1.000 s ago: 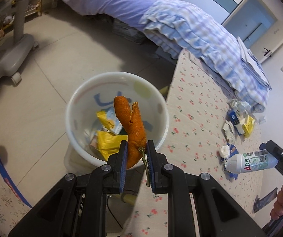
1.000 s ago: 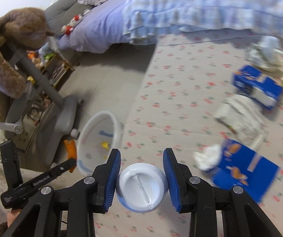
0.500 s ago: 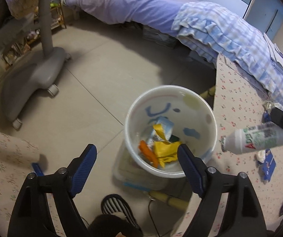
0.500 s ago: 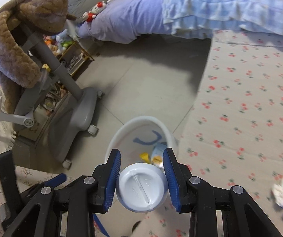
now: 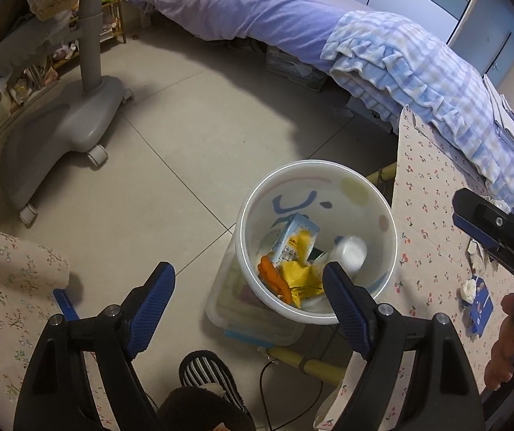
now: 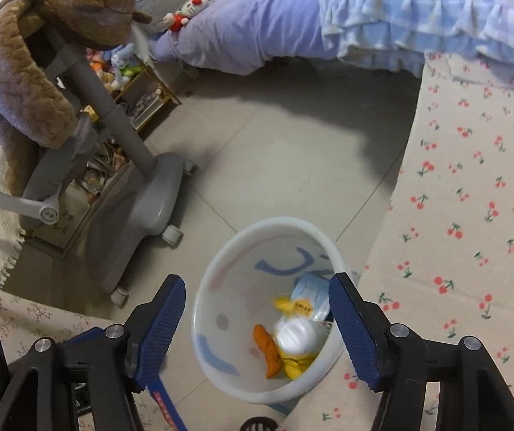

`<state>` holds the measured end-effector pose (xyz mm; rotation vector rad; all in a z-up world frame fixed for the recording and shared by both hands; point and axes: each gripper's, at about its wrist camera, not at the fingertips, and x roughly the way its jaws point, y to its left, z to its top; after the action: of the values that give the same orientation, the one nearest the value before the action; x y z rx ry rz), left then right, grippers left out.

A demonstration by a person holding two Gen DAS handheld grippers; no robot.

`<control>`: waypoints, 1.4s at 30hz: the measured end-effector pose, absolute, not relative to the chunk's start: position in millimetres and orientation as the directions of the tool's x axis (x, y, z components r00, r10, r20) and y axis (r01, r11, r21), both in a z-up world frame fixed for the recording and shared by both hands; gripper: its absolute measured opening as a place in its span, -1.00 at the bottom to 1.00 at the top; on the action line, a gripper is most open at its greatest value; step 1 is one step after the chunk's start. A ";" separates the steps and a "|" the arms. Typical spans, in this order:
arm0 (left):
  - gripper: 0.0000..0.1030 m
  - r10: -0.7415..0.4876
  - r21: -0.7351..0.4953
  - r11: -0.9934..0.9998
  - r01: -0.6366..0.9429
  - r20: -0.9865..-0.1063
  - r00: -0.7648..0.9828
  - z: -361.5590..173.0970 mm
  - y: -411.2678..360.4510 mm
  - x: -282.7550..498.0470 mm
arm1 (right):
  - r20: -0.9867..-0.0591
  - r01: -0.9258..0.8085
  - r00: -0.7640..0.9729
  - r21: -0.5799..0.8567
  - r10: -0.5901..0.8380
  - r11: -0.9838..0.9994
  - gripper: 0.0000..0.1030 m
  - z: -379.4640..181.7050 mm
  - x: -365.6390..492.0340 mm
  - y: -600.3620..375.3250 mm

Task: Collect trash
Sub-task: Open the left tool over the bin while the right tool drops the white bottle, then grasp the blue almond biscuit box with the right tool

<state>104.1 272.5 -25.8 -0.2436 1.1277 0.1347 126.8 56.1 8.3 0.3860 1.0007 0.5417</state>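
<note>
A: Where's the bottle (image 6: 298, 337)?
B: In the bin (image 6: 221, 269), right of the peel (image 6: 267, 353). Both tongs, left (image 5: 246, 309) and right (image 6: 257, 327), gape empty.
A: Next?
B: Probably light, crushable wrappers (image 5: 479, 301) on the counter (image 5: 433, 251); pinch edges.

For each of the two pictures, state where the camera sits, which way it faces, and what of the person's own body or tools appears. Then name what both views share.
Left wrist: on the open left gripper, facing down at the white plastic bin; the right gripper, a hand and a striped slipper show.
Right wrist: on the open right gripper, facing down into the bin; part of the left gripper shows at lower left.
Shared: bin, orange peel, white bottle, grey wheeled stand, cherry-print cloth.
</note>
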 end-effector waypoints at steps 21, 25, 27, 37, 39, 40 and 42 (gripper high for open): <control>0.67 -0.119 -0.195 0.970 -0.142 -0.899 0.420 -16.5 209.4 104.3 | -0.809 -0.068 0.502 0.314 0.305 0.947 0.61 15.3 63.6 -97.8; 0.67 -0.126 -0.190 0.974 -0.120 -0.905 0.407 -18.6 188.3 105.2 | -0.832 -0.018 0.504 0.260 0.233 0.966 0.61 3.6 54.8 -133.3; 0.67 -0.131 -0.189 0.976 -0.109 -0.907 0.400 -20.4 178.2 105.0 | -0.846 0.003 0.492 0.238 0.206 0.971 0.61 -2.0 52.8 -146.0; 0.67 -0.143 -0.176 0.983 -0.058 -0.919 0.368 -28.1 143.2 105.7 | -0.912 -0.242 0.381 0.059 0.150 0.968 0.73 -25.9 44.5 -150.0; 0.67 -0.145 -0.175 0.983 -0.050 -0.920 0.365 -28.4 138.5 106.9 | -0.924 -0.300 0.352 0.037 0.147 0.953 0.77 -35.6 42.8 -146.6; 0.67 -0.146 -0.175 0.984 -0.047 -0.920 0.364 -28.5 136.5 107.5 | -0.932 -0.332 0.333 0.025 0.142 0.943 0.79 -40.8 41.2 -142.9; 0.67 -0.147 -0.172 0.984 -0.038 -0.921 0.361 -29.3 132.1 108.6 | -0.944 -0.387 0.306 -0.007 0.121 0.922 0.83 -50.1 39.3 -135.0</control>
<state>108.6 132.1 -29.3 -0.1744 1.2017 -0.0707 39.3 -135.0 -50.1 -0.2513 1.2167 0.3406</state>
